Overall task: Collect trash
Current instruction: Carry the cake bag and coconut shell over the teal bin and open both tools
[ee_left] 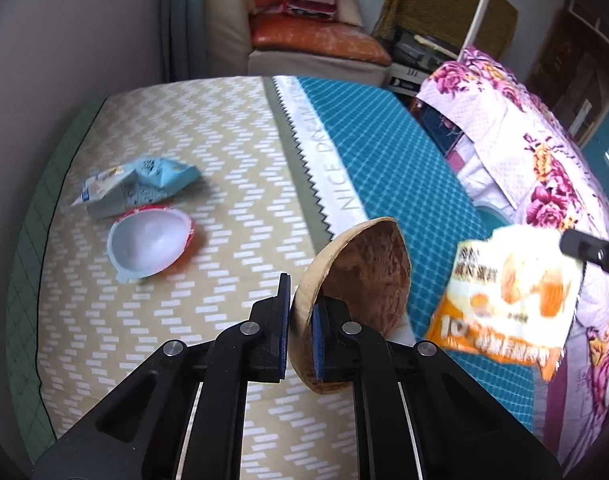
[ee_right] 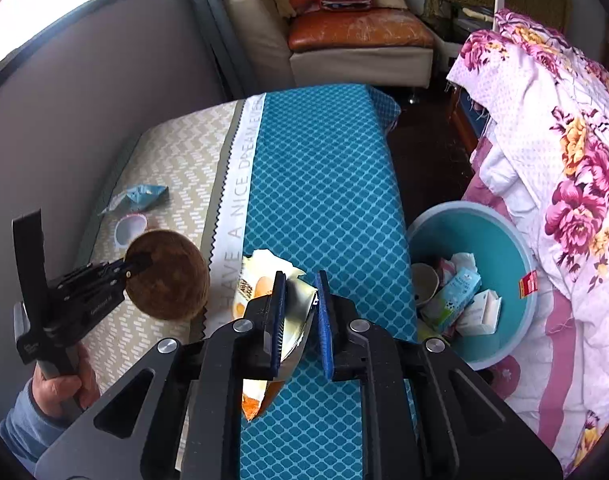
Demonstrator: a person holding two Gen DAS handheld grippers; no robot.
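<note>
My left gripper [ee_left: 301, 312] is shut on the rim of a brown coconut shell half [ee_left: 368, 276], which it holds above the patterned cover; in the right wrist view this gripper [ee_right: 134, 266] and the shell [ee_right: 168, 284] show at the left. An orange and white snack wrapper [ee_right: 288, 308] is pinched in my right gripper [ee_right: 301, 280] and hangs over the teal cloth. The left wrist view has that wrapper [ee_left: 504, 296] dangling from a black finger [ee_left: 592, 254]. A crumpled blue wrapper [ee_left: 140, 188] and a red and white plastic cup [ee_left: 148, 244] lie on the beige zigzag side.
A teal bin [ee_right: 496, 236] with several pieces of trash stands on the floor right of the covered surface [ee_right: 324, 180]. A floral quilt [ee_right: 564, 160] is piled beside it. A grey wall [ee_right: 84, 100] bounds the left. An armchair [ee_right: 360, 36] stands behind. A person's hand [ee_right: 60, 388] grips the left handle.
</note>
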